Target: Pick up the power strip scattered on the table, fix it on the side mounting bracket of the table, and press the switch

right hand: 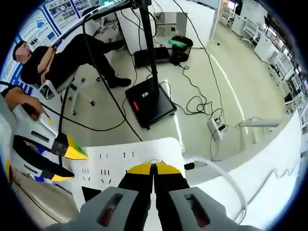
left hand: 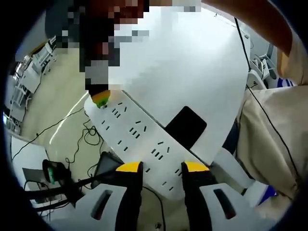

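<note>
The white power strip [left hand: 139,139] runs slantwise along the edge of the white table [left hand: 192,62]. My left gripper [left hand: 161,168] is shut on its near end, one yellow-tipped jaw on each long side. In the right gripper view it comes in from the left, still clamped on the power strip [right hand: 125,161], as the left gripper [right hand: 66,165]. My right gripper [right hand: 154,168] is shut, its tips together and resting on the strip near the end where the white cord [right hand: 216,171] leaves. Its tip [left hand: 101,98] meets the strip's far end. A black flat bracket [left hand: 185,126] lies beside the strip.
On the floor stand a black pole stand with a square base [right hand: 149,103], a black bin [right hand: 182,45], loose cables and another power strip [right hand: 214,127]. A seated person in black [right hand: 62,57] is at the back left. Beige clothing [left hand: 274,134] hangs close on the right.
</note>
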`<state>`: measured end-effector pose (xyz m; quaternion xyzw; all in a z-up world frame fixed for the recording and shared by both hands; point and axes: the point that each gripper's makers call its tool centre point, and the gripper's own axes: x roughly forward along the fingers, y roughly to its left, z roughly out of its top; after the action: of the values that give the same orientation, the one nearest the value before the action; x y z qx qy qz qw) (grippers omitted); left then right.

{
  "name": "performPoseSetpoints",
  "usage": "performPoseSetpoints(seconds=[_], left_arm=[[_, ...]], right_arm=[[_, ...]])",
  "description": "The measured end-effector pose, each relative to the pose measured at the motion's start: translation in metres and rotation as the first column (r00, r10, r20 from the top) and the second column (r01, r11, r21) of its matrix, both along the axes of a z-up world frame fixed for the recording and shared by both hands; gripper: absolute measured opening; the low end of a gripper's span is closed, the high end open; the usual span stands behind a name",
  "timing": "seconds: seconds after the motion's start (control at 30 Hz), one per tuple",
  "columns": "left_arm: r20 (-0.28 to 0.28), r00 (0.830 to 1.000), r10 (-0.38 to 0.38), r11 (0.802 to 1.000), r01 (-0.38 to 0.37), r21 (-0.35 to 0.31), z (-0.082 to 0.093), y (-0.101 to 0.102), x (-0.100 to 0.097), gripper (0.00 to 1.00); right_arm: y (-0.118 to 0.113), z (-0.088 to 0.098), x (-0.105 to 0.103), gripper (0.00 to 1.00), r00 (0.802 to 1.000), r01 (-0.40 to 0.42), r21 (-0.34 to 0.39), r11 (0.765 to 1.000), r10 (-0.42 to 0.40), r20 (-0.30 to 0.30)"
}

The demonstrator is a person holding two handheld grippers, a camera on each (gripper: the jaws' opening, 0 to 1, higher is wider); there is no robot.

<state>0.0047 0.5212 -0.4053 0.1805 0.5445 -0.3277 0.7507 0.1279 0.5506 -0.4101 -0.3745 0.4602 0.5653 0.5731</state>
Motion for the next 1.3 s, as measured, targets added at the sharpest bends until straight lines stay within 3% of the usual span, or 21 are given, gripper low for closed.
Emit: performPoseSetpoints(seconds=[0.2,0.57,0.9,1.3], left_arm=[[-0.017,1.0,-0.005,1.0,0.006,0.018,-0.001,-0.001,0.0,0.37],[-0.03,1.0,-0.004,1.0,0.005,0.029,-0.002,-0.001,0.0,0.37],[-0.031,1.0,0.002,0.999,-0.001,0.033,-0.002,0.0,-0.001,0.37],[-0.026,1.0,0.012,0.999,-0.011,0.032,-0.002,0.0,-0.001,0.37]], right_arm=[[0.001,0.005,-0.001,0.0,1.0,-0.013,-0.008,1.0,0.013,0.013],[0.006,0.025,0.003,0.0,0.999,-0.023,0.072,0.997,0.02,0.039],[-0.003,0.035,0.004,0.0,0.999,-0.016,0.138,0.99,0.012,0.032],[-0.018,0.055,-0.009,0.0,0.999,-0.027,0.232,0.972,0.019,0.037]])
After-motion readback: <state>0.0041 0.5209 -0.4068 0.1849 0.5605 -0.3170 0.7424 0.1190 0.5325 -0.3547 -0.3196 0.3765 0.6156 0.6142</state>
